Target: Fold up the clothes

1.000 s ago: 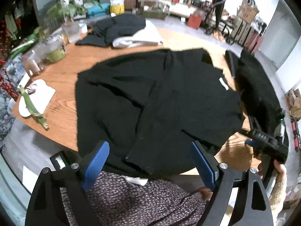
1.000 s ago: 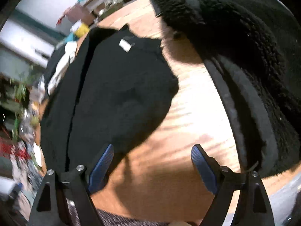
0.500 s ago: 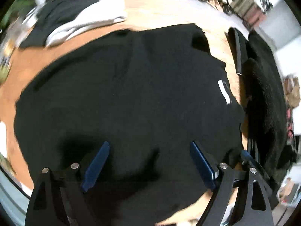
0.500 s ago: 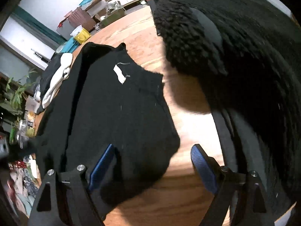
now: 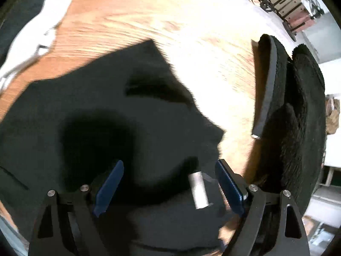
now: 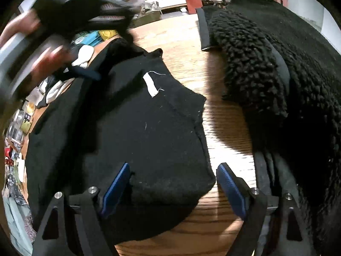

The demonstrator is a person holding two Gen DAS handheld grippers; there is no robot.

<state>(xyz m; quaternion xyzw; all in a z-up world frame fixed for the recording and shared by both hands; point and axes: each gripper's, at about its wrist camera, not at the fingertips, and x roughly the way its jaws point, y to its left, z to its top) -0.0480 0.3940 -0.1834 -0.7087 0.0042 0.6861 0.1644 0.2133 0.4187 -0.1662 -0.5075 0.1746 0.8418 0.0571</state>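
Hovering open over black sweater (image 5: 89,111): left hand-held gripper (image 5: 169,186).

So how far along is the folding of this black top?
Barely begun. The black top lies spread on the table. Both grippers, left and right, hover open over its edge, holding nothing. Every fold is left, and the fleece beside it too.

Left tongs (image 5: 169,183) point steeply down with blue pads spread wide and nothing pinched between them, while right tongs (image 6: 171,186) angle down, jaws likewise wide and gripping nothing, and the person's blurred hand (image 6: 32,42) shows at that view's upper left.
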